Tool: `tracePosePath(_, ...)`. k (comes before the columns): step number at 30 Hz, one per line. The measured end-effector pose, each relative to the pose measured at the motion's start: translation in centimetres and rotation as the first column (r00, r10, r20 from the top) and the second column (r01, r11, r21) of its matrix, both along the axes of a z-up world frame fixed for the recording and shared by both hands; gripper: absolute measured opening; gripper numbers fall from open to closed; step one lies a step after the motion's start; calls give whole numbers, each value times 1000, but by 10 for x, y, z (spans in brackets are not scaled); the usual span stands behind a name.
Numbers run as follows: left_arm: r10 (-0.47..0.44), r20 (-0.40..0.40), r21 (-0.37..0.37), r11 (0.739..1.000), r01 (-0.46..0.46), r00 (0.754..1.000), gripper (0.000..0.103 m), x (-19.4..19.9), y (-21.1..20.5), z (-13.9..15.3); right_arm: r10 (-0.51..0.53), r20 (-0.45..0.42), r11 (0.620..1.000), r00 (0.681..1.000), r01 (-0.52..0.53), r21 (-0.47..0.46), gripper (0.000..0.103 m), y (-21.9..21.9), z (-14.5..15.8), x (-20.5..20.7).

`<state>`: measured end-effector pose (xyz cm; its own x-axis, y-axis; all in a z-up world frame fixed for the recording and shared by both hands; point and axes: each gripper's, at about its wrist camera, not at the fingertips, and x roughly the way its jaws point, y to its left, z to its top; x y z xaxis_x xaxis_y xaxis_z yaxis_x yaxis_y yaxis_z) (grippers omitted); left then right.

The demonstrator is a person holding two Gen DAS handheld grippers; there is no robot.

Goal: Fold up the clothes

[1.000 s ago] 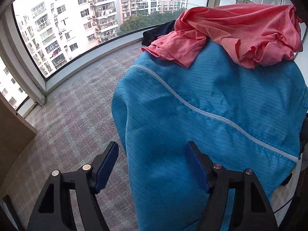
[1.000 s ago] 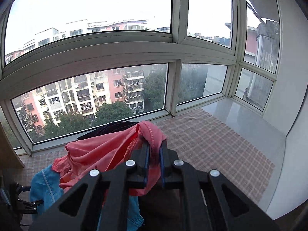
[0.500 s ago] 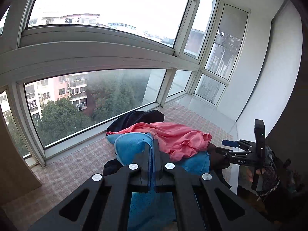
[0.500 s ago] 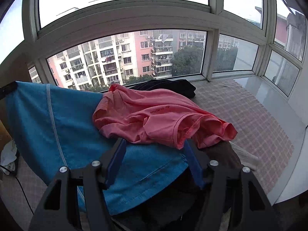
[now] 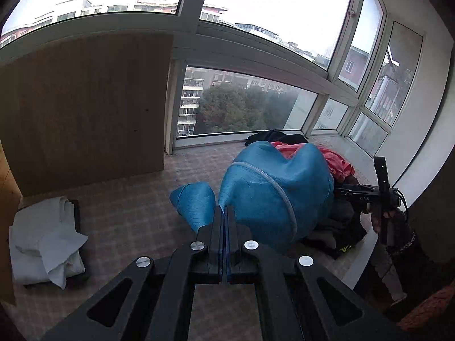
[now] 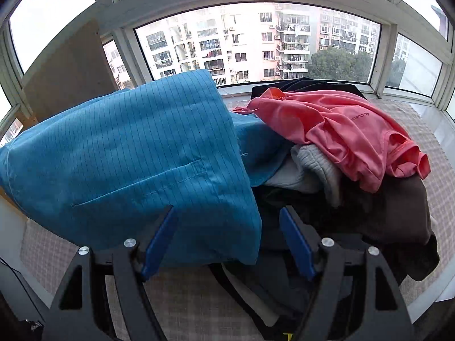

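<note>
My left gripper (image 5: pixel 226 213) is shut on the edge of a blue zip jacket (image 5: pixel 273 182) and holds it lifted off the clothes pile. The same blue jacket (image 6: pixel 128 153) hangs in front of my right gripper (image 6: pixel 227 236), which is open; the jacket's lower hem drapes over its left finger (image 6: pixel 157 241). A pink T-shirt (image 6: pixel 341 130) lies on top of the pile, over a grey garment (image 6: pixel 315 170) and dark brown clothes (image 6: pixel 398 207). My right gripper also shows in the left wrist view (image 5: pixel 344 190), at the pile's right side.
The pile sits on a checked mat (image 5: pixel 136 207) along a curved bay window (image 6: pixel 256 45). Folded white clothes (image 5: pixel 48 241) lie at the left on the mat. A wooden panel (image 5: pixel 85 108) stands at the left by the window. A black garment (image 5: pixel 273 136) lies behind the pile.
My left gripper has swung left and pulled the blue jacket up and away from the pile. My right gripper stays open and has moved in closer under the jacket's hem.
</note>
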<state>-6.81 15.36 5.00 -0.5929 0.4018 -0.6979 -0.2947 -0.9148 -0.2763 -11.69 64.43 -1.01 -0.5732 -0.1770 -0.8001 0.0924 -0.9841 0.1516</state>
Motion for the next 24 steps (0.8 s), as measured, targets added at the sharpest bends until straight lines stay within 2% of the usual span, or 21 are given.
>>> tracePosePath(1, 70, 97, -17, 997, -69, 993, 1, 13, -24, -33, 8, 20, 1000, 1000, -8, -2, 73, -6, -8, 1)
tracePosePath(2, 124, 184, -36, 992, -119, 975, 0, 23, -41, -62, 15, 41, 1000, 999, -15, -6, 73, -12, -16, 0)
tracePosePath(5, 256, 294, -112, 966, -232, 921, 0, 49, -80, -107, 37, 97, 999, 995, -33, -36, 73, -31, -34, -14)
tracePosePath(7, 224, 260, -98, 974, -205, 939, 1, 49, -83, -97, 69, 118, 996, 991, -62, -58, 73, -49, -40, -23)
tracePosePath(9, 186, 223, -82, 982, -172, 957, 22, 47, -83, -87, 103, 131, 991, 986, -91, -96, 73, -68, -43, -30)
tracePosePath(10, 146, 195, -70, 988, -134, 970, 37, 37, -75, -80, 108, 141, 988, 984, -91, -124, 73, -78, -46, -33)
tracePosePath(11, 104, 172, -61, 994, -95, 980, 43, 26, -66, -75, 110, 156, 985, 982, -87, -150, 73, -87, -49, -37)
tracePosePath(14, -29, 149, -73, 997, 41, 988, 43, -11, -31, -74, 84, 239, 977, 967, -33, -211, 73, -109, -70, -46)
tracePosePath(17, -137, 154, -88, 984, 152, 978, 42, -44, 9, -86, 66, 294, 954, 953, 26, -300, 73, -120, -78, -42)
tracePosePath(19, -191, 148, -80, 976, 204, 970, 42, -56, 25, -87, 62, 272, 946, 960, 30, -322, 73, -123, -71, -33)
tracePosePath(22, -267, 136, -72, 958, 278, 954, 42, -73, 49, -90, 38, 214, 964, 976, 21, -265, 73, -124, -55, -22)
tracePosePath(24, -289, 120, -96, 949, 301, 950, 43, -78, 57, -89, 16, 199, 967, 980, 35, -252, 73, -123, -47, -18)
